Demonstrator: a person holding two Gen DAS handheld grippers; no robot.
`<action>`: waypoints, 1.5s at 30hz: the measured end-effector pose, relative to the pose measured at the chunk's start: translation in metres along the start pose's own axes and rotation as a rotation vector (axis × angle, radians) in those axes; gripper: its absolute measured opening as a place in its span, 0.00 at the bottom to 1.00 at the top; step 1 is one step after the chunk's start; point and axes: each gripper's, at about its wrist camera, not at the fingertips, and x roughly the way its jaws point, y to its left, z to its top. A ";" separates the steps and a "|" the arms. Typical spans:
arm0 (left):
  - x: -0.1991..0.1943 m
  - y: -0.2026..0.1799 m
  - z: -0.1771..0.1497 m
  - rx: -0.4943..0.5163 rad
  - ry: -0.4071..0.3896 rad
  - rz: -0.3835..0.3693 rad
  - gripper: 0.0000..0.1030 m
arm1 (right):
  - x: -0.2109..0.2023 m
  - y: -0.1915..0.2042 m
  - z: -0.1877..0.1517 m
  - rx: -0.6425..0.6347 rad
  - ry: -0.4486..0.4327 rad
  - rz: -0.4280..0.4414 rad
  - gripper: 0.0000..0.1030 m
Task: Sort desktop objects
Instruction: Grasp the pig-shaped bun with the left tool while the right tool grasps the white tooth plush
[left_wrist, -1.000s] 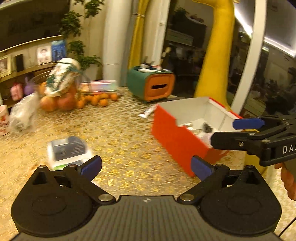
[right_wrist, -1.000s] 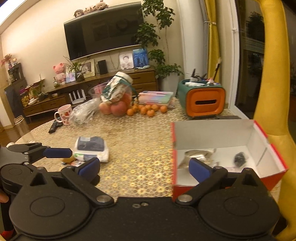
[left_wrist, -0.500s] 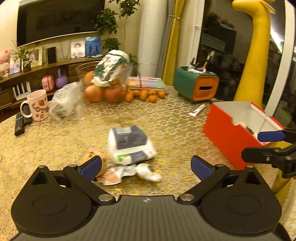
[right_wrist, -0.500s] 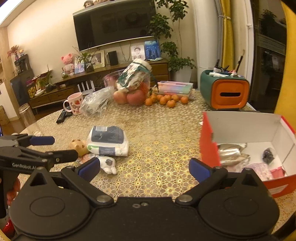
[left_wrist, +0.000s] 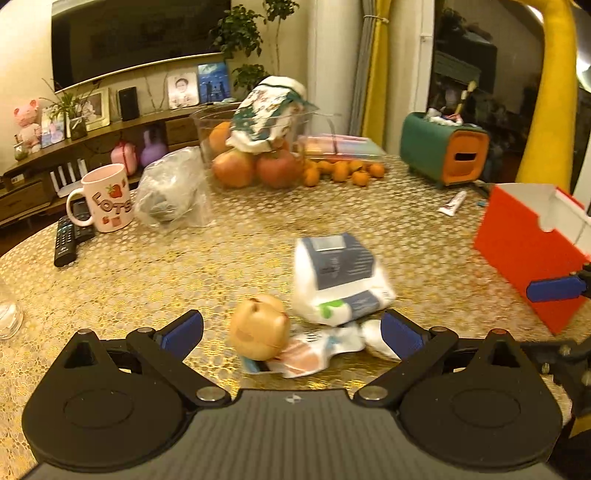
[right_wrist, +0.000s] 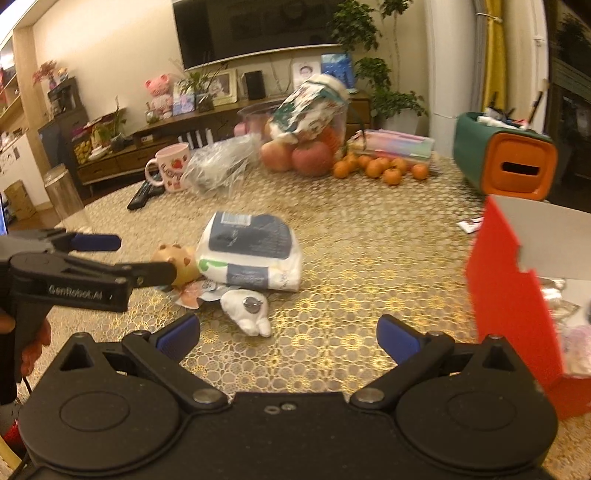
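A small pile lies mid-table: a white-and-blue wipes pack (left_wrist: 340, 275) (right_wrist: 251, 251), a tan round toy (left_wrist: 258, 326) (right_wrist: 177, 262), a flat printed packet (left_wrist: 306, 352) and a small white plush (right_wrist: 247, 310) (left_wrist: 376, 338). My left gripper (left_wrist: 291, 332) is open, low over the table, with the tan toy and the packet just ahead between its fingers. The right wrist view shows that left gripper (right_wrist: 147, 258) from the side, next to the tan toy. My right gripper (right_wrist: 288, 338) is open and holds nothing; the white plush lies ahead, slightly left. A red box (left_wrist: 524, 243) (right_wrist: 509, 295) with a few items inside stands at the right.
At the back are a pink mug (left_wrist: 103, 199), a remote (left_wrist: 66, 240), a clear plastic bag (left_wrist: 173, 192), a fruit bowl (left_wrist: 258, 147), tangerines (left_wrist: 343, 171) and a green-orange holder (left_wrist: 443, 151). A small tube (left_wrist: 452, 203) lies near the red box. A glass (right_wrist: 66, 195) stands at the left edge.
Both grippers have swung left, away from the red box and toward the pile. The left gripper has come down close to the tan toy. Both stayed open.
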 end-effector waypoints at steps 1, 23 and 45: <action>0.003 0.003 0.000 -0.005 0.003 0.003 1.00 | 0.005 0.002 0.000 -0.004 0.009 0.008 0.99; 0.052 0.021 -0.009 -0.029 0.012 -0.027 0.98 | 0.090 0.017 0.008 -0.035 0.116 0.059 0.77; 0.047 0.028 -0.012 -0.067 -0.020 -0.043 0.47 | 0.105 0.017 0.008 0.008 0.150 0.110 0.41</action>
